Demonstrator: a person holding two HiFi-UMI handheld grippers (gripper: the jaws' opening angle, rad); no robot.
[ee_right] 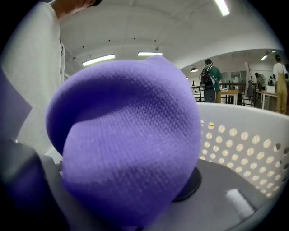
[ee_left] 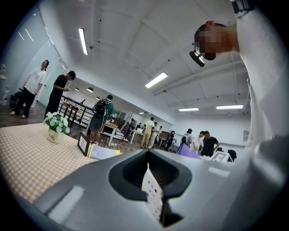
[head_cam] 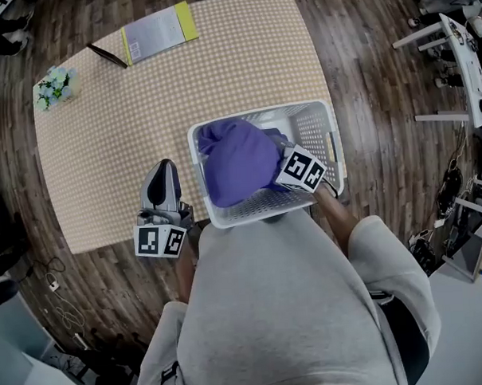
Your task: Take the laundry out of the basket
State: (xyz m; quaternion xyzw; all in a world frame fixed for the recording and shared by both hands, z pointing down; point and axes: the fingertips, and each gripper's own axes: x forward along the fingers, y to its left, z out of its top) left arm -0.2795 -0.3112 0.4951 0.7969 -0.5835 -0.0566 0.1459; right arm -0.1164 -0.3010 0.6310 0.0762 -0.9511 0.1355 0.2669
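Observation:
A white perforated laundry basket (head_cam: 327, 110) stands at the near edge of the checked table (head_cam: 104, 154). A bulky purple garment (head_cam: 236, 160) bulges up out of its left half. My right gripper (head_cam: 284, 165) reaches in from the near right and is shut on that cloth. In the right gripper view the purple garment (ee_right: 126, 144) fills the middle and hides the jaws, with the basket wall (ee_right: 244, 140) behind it. A darker blue piece (head_cam: 275, 136) lies under it. My left gripper (head_cam: 163, 179) rests on the table left of the basket, shut and holding nothing.
A small pot of pale blue flowers (head_cam: 55, 86) stands at the table's far left. A grey and yellow folder (head_cam: 158, 32) lies at the far edge beside a small black frame (head_cam: 107, 55). Several people (ee_left: 58, 92) stand in the room behind.

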